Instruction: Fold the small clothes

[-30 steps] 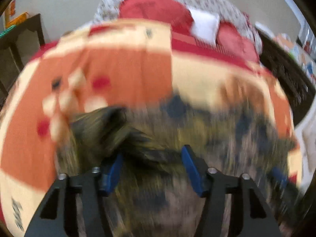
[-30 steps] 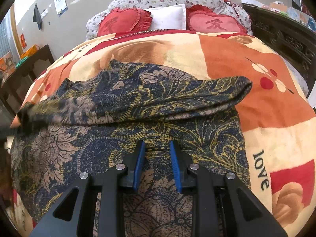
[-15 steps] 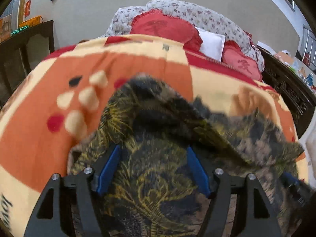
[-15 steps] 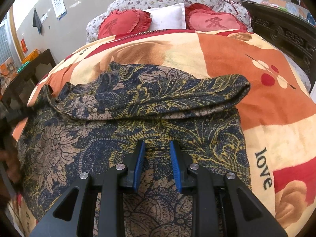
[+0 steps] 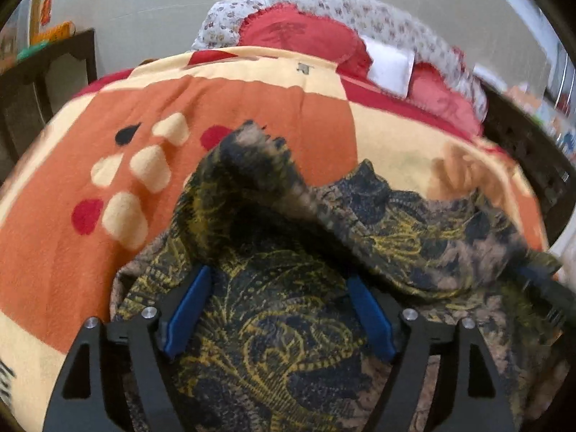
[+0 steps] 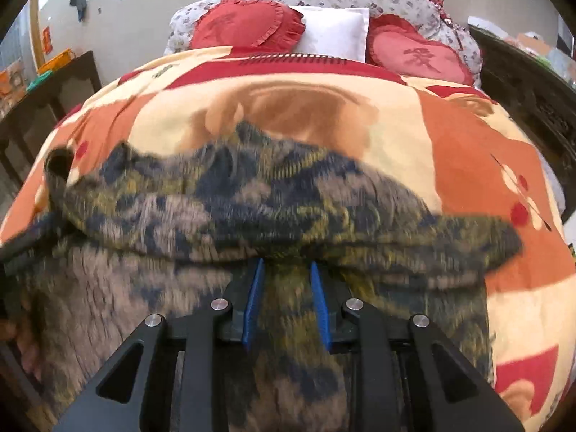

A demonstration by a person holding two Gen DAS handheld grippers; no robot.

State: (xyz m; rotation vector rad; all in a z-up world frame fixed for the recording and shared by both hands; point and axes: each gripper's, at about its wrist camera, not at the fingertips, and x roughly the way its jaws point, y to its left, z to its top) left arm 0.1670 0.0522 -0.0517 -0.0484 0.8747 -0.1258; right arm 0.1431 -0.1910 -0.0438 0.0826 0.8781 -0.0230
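Patterned garment [image 5: 273, 342] lies directly under and ahead of both tongs, spread on the orange-and-cream blanket [image 5: 72, 252]. Long axis runs crosswise to both tools; a folded-over band of cloth sits as a ridge just beyond the fingertips, running side to side in both views.

Left gripper [image 5: 279, 311]: jaws wide apart, have just been opening. Cloth lies beneath and between the blue pads but they don't press on it, so it looks released. The fold's raised corner stands just ahead and slightly left of the tips.

Right gripper [image 6: 288, 300]: jaws narrow. A strip of fabric sits between the pads, tips tucked right under the ridge. View is smeared, but it reads as clamped on the garment. Its tip also shows at the far right edge of the left view, under the fold's end.

My read: right hand carries the fold, left is free for a new grab at the near edge.

Garment: dark navy with gold and tan floral print, thin, limp, rumpled along the fold. Beyond it: red heart cushions [image 6: 248, 21] and a white pillow [image 6: 333, 32] at the bed's far end.
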